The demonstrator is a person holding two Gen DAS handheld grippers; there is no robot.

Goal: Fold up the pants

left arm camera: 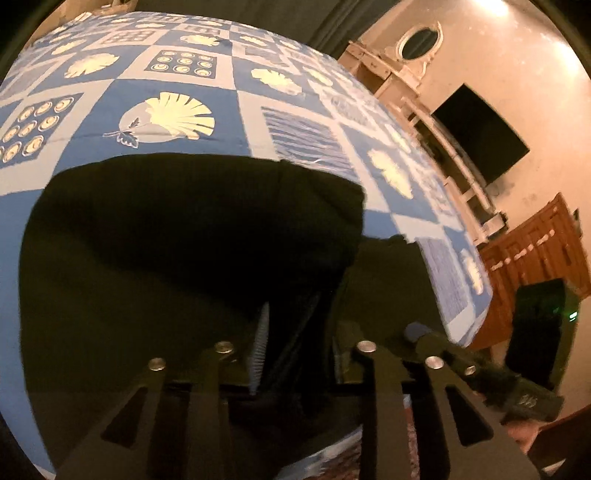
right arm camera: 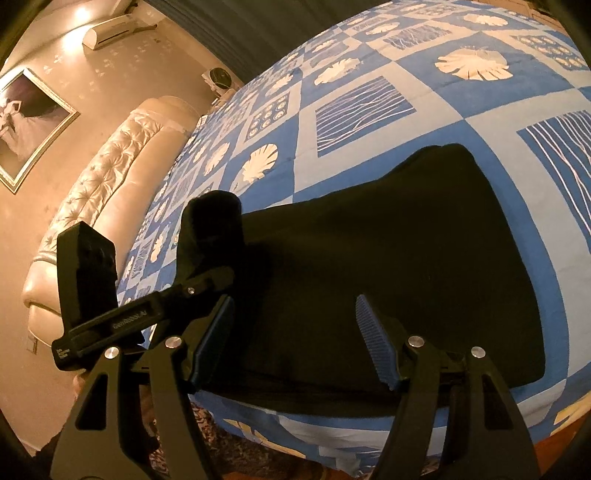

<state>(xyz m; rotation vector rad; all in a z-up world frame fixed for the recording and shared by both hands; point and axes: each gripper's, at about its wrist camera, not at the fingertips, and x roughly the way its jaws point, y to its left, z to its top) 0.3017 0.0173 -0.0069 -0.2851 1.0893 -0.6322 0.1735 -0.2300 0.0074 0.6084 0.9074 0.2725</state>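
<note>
Black pants (right arm camera: 388, 266) lie folded in a compact block on the blue patterned bedspread (right arm camera: 369, 147), near the bed's front edge. My right gripper (right arm camera: 295, 339) is open, its ribbed pads (right arm camera: 375, 343) held just above the near edge of the pants with nothing between them. In the left wrist view the pants (left arm camera: 166, 240) fill the lower half. My left gripper (left arm camera: 295, 343) stands close together with dark cloth bunched between the fingers; one ribbed pad (left arm camera: 260, 343) shows beside it. The other gripper's body (left arm camera: 480, 365) shows at the right.
The bedspread (left arm camera: 184, 92) stretches far beyond the pants. A cream tufted headboard (right arm camera: 110, 177), a framed picture (right arm camera: 29, 125) and an air conditioner (right arm camera: 118, 26) are left. A dark TV (left arm camera: 480, 133), white shelves and a wooden door (left arm camera: 535, 251) are right.
</note>
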